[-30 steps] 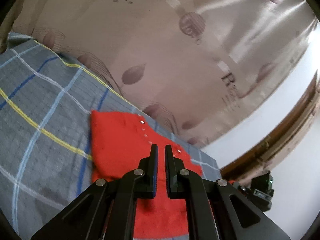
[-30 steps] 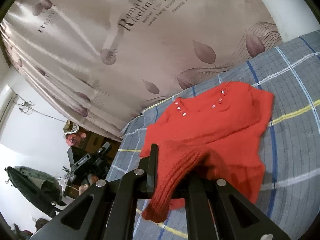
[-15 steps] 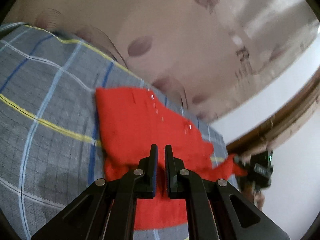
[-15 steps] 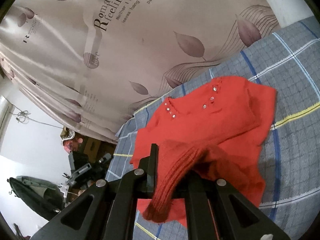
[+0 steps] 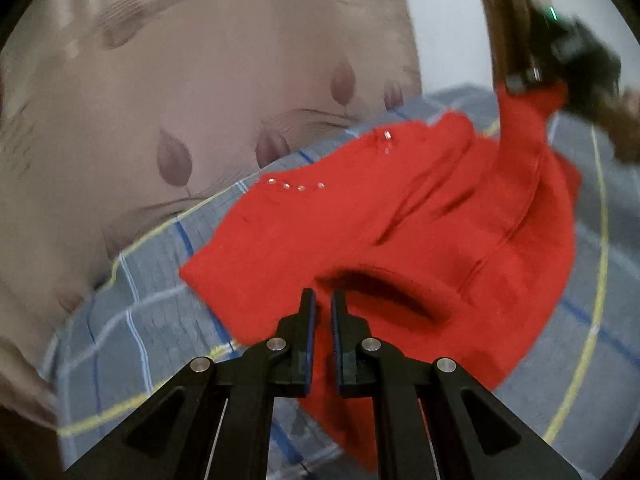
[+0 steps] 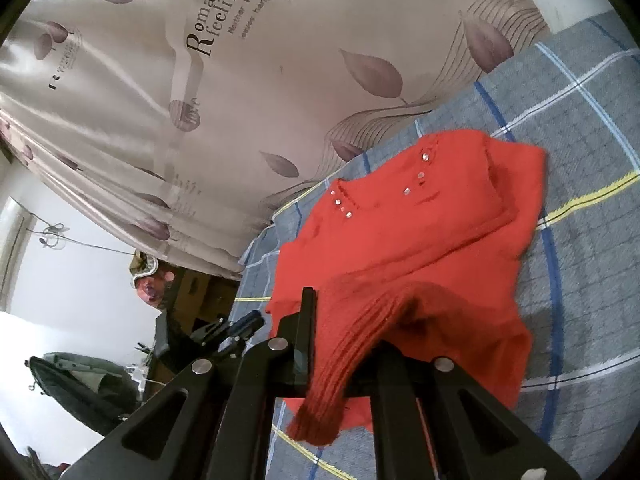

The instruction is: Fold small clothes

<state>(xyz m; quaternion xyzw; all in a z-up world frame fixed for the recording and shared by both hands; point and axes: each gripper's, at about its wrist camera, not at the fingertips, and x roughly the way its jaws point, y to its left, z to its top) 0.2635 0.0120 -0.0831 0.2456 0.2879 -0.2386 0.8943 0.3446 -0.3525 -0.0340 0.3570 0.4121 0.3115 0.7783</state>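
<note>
- Now, the red sweater point(image 6: 404, 240) lay on the checked bedspread point(image 6: 580, 128), just in front of the leaf-print curtain point(image 6: 240, 100), neckline with its little studs point(image 6: 342, 208) towards that curtain.
- The right gripper point(image 6: 336, 336) had its jaws clamped on the ribbed cuff point(image 6: 340, 364) of one sleeve, the cuff dangling below the jaws, on the side of the sweater away from the curtain.
- In the left wrist view that sleeve point(image 5: 524, 152) ran up taut from the sweater's body to the right gripper, off the bed.
- The left gripper point(image 5: 323, 312) hovered over the sweater's near edge with its jaws all but closed and nothing between them; the picture was smeared.
- My read: this was the sleeve fold, and doing it well meant carrying the cuff across the chest and laying it flat, not dropping it in a heap.
- The raised hump of cloth point(image 5: 384, 292) just beyond the left jaws wanted pressing down first, I judged, or the fold would bunch.
- Knit stretches, so a gentle pull seemed wise; a hard tug could drag the whole sweater away from the curtain.
</note>
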